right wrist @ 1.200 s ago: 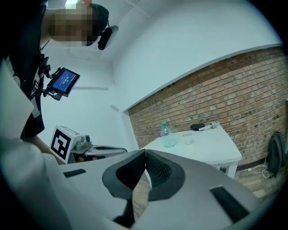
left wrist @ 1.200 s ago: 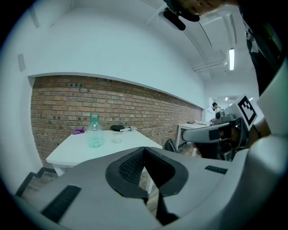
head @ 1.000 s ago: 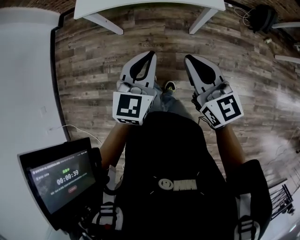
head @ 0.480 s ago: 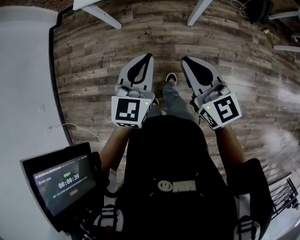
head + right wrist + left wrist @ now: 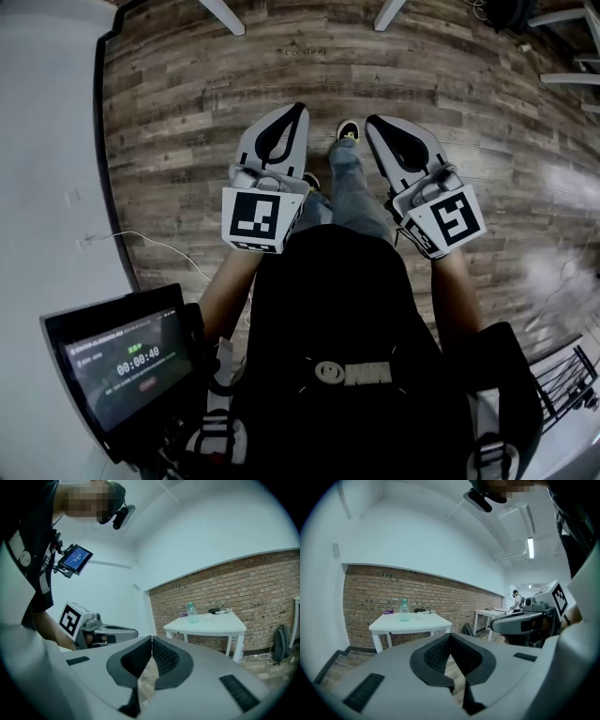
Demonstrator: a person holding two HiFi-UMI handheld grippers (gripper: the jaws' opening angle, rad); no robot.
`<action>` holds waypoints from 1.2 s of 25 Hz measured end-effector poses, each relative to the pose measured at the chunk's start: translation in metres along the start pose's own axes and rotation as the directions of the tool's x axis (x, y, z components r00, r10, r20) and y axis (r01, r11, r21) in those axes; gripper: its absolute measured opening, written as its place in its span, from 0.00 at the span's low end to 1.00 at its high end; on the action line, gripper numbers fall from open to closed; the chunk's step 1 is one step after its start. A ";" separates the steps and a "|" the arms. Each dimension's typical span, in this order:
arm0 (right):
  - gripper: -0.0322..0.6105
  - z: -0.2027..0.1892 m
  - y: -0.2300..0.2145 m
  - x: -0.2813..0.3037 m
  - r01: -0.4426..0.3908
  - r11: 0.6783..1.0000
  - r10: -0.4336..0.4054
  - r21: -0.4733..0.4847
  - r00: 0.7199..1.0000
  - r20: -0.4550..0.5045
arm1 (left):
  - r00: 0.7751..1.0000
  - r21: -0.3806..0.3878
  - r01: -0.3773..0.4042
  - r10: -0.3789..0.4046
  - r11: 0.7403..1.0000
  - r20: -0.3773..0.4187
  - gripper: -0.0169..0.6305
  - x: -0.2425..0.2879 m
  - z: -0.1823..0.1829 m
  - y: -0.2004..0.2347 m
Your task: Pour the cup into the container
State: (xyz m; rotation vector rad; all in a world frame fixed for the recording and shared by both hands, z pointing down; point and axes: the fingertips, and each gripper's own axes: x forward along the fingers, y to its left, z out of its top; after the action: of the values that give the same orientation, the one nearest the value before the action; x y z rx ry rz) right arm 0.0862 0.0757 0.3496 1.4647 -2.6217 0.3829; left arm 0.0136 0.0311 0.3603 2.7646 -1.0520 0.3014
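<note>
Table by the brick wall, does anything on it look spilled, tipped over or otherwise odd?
Nothing stands out. The white table stands level, the clear bottle is upright on it, and a small cup sits beside the bottle. No puddle shows, though the tabletop is small and far off.

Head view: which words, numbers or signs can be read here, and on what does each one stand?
"00:00:40": on the screen at the lower left.
Too small to read: the smaller lines on that screen.
Blurred, unreadable: the white emblem on the black top.
Square markers, no letters: on the cubes of the left gripper and the right gripper.
</note>
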 end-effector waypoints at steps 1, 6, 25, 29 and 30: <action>0.06 -0.005 0.013 -0.009 -0.023 1.000 0.023 -0.003 1.000 -0.005 | 1.000 0.003 0.001 -0.001 1.000 0.003 0.03 -0.011 -0.003 -0.007; 0.06 -0.023 0.065 -0.042 -0.129 0.990 0.127 -0.059 0.991 -0.029 | 1.000 -0.014 -0.005 0.004 1.000 -0.005 0.03 -0.051 -0.013 -0.032; 0.06 -0.056 0.145 -0.196 -0.239 0.943 0.238 -0.232 0.971 -0.030 | 0.999 -0.024 -0.034 0.033 0.999 -0.009 0.03 -0.141 -0.038 -0.194; 0.06 -0.050 0.156 -0.228 -0.198 0.961 0.206 -0.191 0.978 0.021 | 1.000 -0.017 -0.019 0.019 1.000 -0.010 0.03 -0.160 -0.040 -0.229; 0.06 -0.049 0.159 -0.234 -0.191 0.965 0.199 -0.180 0.980 0.027 | 1.000 -0.012 -0.019 0.019 1.000 -0.009 0.03 -0.165 -0.039 -0.235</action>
State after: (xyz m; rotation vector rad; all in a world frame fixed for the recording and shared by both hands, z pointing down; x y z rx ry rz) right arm 0.0732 0.3605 0.3198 1.1798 -2.7624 0.1297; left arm 0.0461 0.3184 0.3375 2.7412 -1.0744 0.3089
